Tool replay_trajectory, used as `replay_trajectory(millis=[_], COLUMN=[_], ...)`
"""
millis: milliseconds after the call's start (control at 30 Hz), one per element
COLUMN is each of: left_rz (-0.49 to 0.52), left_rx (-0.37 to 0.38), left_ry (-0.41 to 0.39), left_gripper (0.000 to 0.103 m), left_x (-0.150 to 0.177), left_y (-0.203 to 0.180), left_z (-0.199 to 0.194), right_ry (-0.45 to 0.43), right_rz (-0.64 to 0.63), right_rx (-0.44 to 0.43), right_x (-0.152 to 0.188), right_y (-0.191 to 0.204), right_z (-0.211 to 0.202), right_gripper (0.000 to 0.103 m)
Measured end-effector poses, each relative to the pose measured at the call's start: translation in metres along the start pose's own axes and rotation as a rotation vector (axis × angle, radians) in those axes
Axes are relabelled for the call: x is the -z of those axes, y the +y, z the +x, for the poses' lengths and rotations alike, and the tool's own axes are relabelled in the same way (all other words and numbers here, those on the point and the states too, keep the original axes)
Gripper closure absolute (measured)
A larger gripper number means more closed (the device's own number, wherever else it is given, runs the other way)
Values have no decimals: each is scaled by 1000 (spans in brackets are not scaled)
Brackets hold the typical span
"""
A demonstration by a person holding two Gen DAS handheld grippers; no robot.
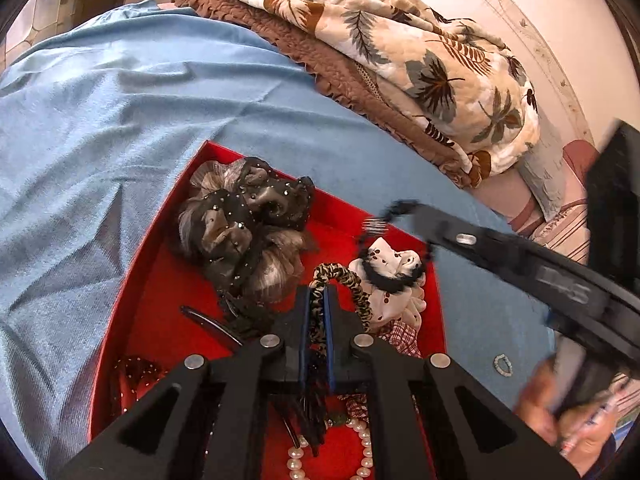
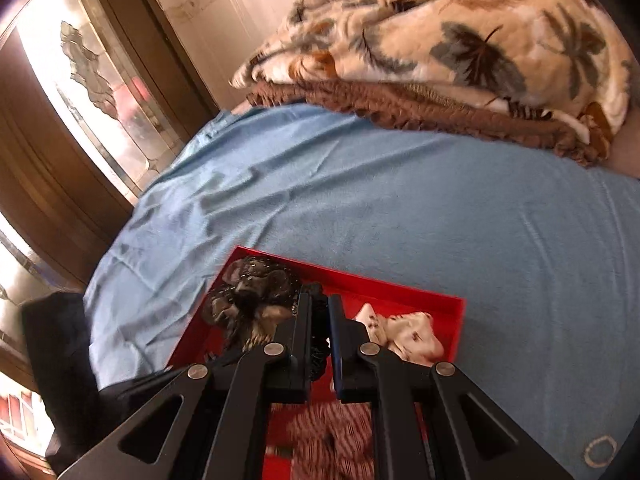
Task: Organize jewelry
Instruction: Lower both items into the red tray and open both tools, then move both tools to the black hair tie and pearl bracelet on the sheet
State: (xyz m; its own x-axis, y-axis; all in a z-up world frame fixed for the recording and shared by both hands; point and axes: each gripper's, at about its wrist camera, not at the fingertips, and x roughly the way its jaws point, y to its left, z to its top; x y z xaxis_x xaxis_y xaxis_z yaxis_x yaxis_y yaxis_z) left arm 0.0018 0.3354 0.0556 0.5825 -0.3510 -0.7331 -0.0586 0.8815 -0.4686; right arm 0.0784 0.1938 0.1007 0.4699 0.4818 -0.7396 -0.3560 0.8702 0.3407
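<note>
A red tray [image 1: 160, 320] lies on a blue sheet and holds hair pieces and jewelry. Over its near part, my left gripper [image 1: 319, 292] is shut on a leopard-print hair band [image 1: 352, 276] that loops out to the right. My right gripper [image 1: 404, 206] reaches in from the right, blurred, shut on a black frilly hair comb [image 1: 376, 226]. In the right wrist view, the right gripper [image 2: 319, 308] hangs over the tray [image 2: 360, 276] with that black piece [image 2: 319, 344] between its fingers. A pearl necklace [image 1: 364, 452] lies in the tray's near end.
The tray also holds a black-and-grey scrunchie [image 1: 244, 220], a white spotted scrunchie [image 1: 396, 276] and a red checked one [image 2: 332, 436]. A small bead ring [image 1: 503, 365] lies on the sheet right of the tray. Folded leaf-print blankets [image 1: 420, 60] are piled at the back.
</note>
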Motion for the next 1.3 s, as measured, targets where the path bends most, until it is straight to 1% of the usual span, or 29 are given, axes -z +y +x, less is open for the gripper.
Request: replay_trajectory(millis=[133, 233, 300, 400, 433, 467, 533, 600, 667, 733, 800, 867, 1067, 1200, 1300], left_rz=[9, -8, -15, -26, -23, -18, 6, 29, 59, 99, 126, 145, 162, 176, 189], left_rx=[-20, -9, -7, 12, 14, 9, -7, -16, -41, -88, -123, -156, -202, -222, -235], left_ry=[-13, -11, -14, -26, -37, -52, -84, -99, -117, -150, -173, -195, -204, -201, -190], left_gripper=[97, 97, 93, 78, 68, 61, 56, 56, 55, 55, 52, 48, 47, 47, 47], left_x=[-1, -2, -3, -4, -3, -3, -1, 0, 2, 4, 5, 7, 10, 14, 16], left_y=[0, 4, 6, 7, 6, 5, 1, -4, -10, -16, -20, -23, -22, -23, -25], left_z=[1, 1, -1, -5, -8, -11, -18, -21, -24, -28, -30, -33, -35, -34, -31], right_ry=[46, 66, 77, 92, 95, 96, 94, 87, 73, 57, 39, 29, 12, -5, -16], right_rz=[16, 32, 35, 47, 52, 57, 63, 62, 60, 61, 63, 64, 61, 66, 90], right_rx=[25, 28, 36, 44, 46, 47, 46, 43, 39, 40, 45, 51, 80, 115, 130], right_x=[-2, -3, -3, -2, -2, -2, -3, -4, -5, -7, -7, -6, 7, 19, 29], right_y=[-4, -8, -9, -11, -12, -13, -14, -12, -11, -11, -12, -13, -23, -36, -52], right_z=[28, 38, 43, 48, 48, 49, 47, 43, 35, 27, 17, 8, -15, -33, -48], right_gripper=[94, 93, 92, 91, 91, 91, 89, 87, 84, 74, 70, 69, 69, 62, 62])
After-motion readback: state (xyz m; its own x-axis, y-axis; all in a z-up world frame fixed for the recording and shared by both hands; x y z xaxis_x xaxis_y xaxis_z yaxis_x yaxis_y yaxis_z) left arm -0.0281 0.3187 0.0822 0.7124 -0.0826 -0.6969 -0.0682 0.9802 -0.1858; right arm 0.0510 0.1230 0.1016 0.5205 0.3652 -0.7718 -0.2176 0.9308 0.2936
